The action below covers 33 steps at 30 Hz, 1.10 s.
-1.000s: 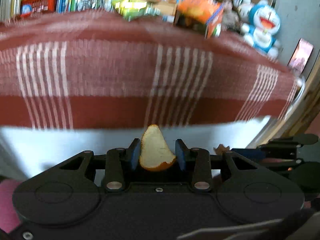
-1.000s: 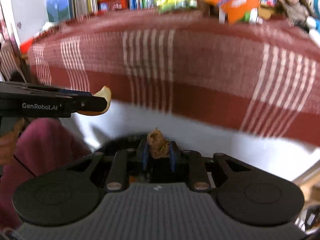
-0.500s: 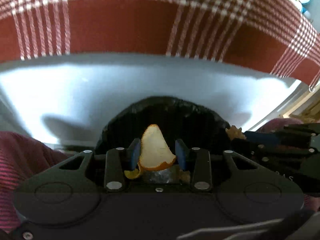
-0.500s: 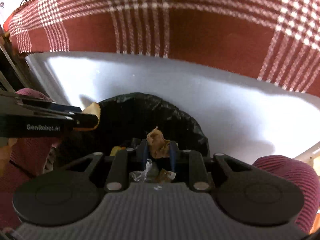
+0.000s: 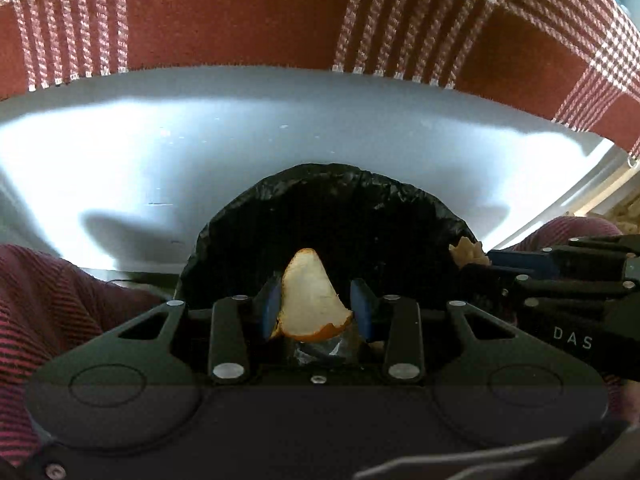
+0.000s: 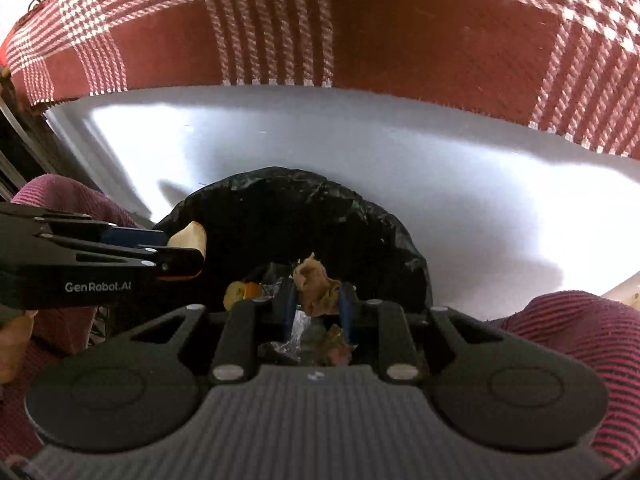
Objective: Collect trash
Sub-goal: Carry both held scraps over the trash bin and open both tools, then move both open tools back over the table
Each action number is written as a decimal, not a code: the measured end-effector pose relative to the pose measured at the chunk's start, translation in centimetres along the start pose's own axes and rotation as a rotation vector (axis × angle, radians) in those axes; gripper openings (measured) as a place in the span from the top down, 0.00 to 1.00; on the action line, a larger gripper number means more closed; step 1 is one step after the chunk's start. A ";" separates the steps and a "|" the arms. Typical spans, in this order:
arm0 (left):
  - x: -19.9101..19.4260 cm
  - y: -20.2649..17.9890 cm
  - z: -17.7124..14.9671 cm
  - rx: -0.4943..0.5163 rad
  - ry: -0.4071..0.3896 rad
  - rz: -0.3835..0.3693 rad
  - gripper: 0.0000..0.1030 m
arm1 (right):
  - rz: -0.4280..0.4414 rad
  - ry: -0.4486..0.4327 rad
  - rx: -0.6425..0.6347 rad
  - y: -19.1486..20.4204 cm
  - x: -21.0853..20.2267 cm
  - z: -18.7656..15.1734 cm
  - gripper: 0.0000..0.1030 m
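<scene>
Holding an orange peel in my left gripper — its blue pads press the piece from both sides, pith facing me. My right gripper is clamped on a crumpled brown scrap. Both hang over the black-lined trash bin, where a clear wrapper and another peel piece lie inside. Past the bin a white panel rises — above it hangs a red-and-white checked cloth. Maroon-striped knees flank the bin.
</scene>
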<state>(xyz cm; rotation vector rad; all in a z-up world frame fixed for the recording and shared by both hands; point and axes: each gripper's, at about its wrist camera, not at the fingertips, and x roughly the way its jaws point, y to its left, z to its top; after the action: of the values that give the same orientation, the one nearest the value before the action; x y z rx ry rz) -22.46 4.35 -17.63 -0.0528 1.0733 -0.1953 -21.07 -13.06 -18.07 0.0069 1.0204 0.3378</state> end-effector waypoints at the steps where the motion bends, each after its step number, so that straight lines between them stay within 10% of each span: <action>1: 0.0 0.0 0.0 0.000 0.000 0.000 0.65 | 0.000 -0.001 0.000 0.0 0.0 0.0 0.72; 7: -0.2 0.0 -0.1 0.006 0.000 -0.003 0.63 | 0.005 -0.007 -0.001 0.0 -0.1 0.0 0.65; 9: -0.5 -0.3 -0.1 0.020 -0.009 0.002 0.60 | 0.005 -0.014 -0.001 0.0 -0.2 0.0 0.49; 13: -1.6 -0.8 0.1 0.041 -0.046 0.013 0.35 | 0.012 -0.025 0.013 -0.2 -0.6 0.1 0.38; 19: -4.4 -0.9 1.3 0.066 -0.123 0.024 0.26 | 0.021 -0.050 0.054 -0.5 -1.8 0.5 0.32; 33: -13.8 -1.6 10.0 0.147 -0.455 -0.057 0.17 | 0.009 -0.381 0.031 -2.3 -12.8 7.0 0.22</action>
<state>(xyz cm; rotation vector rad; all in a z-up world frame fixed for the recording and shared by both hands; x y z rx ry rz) -20.23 4.81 -0.64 0.0051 0.6025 -0.2969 -20.67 -17.76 -4.05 0.1005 0.6481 0.3148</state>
